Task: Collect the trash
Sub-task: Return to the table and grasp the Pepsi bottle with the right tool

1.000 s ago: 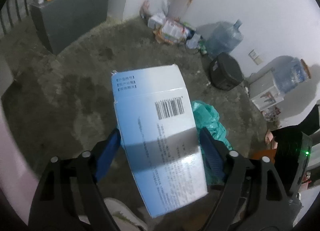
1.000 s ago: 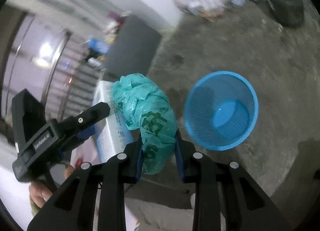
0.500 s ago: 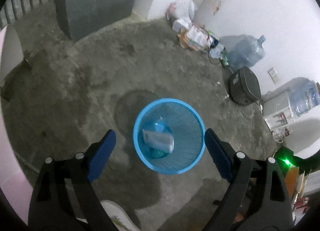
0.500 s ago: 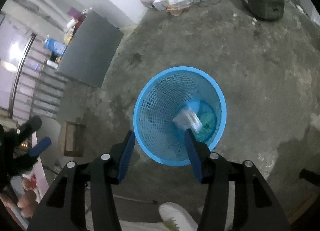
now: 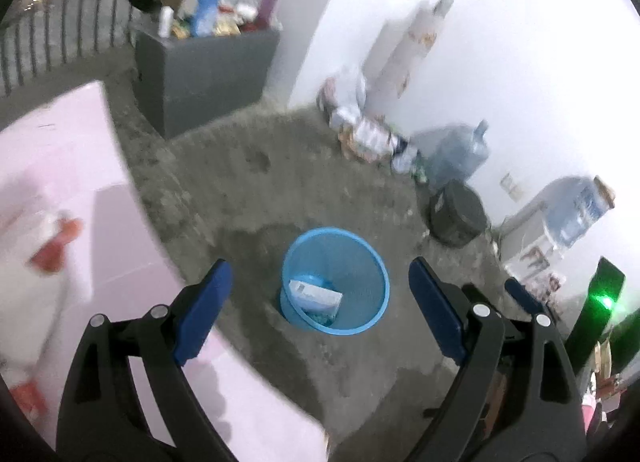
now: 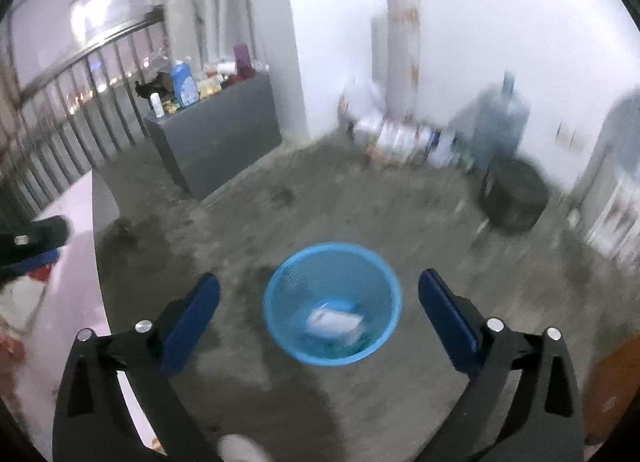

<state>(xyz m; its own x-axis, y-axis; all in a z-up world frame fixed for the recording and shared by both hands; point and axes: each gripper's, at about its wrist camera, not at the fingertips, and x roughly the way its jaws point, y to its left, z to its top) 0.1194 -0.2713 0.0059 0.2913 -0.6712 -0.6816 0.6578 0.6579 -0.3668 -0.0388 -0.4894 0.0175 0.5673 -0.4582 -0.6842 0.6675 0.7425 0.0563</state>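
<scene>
Blue basket [image 5: 335, 280] stands on the concrete floor [image 5: 240, 190] with a white box [image 5: 315, 296] lying inside on something teal, so two pieces look binned. Left gripper [image 5: 320, 312] is spread wide, empty; right gripper [image 6: 319, 316] is opening, nothing between the jaws. Left to do, probably: blurred red-and-white litter [image 5: 44, 258] on the pink surface [image 5: 80, 150].

No legible text: printing on the box [image 5: 316, 296] in the basket [image 5: 362, 262] is too blurred to read.

Rough concrete floor [image 5: 304, 190], white wall [image 5: 520, 42], grey cabinet [image 5: 204, 74] w/ bottles, metal railing [image 6: 72, 110].
</scene>
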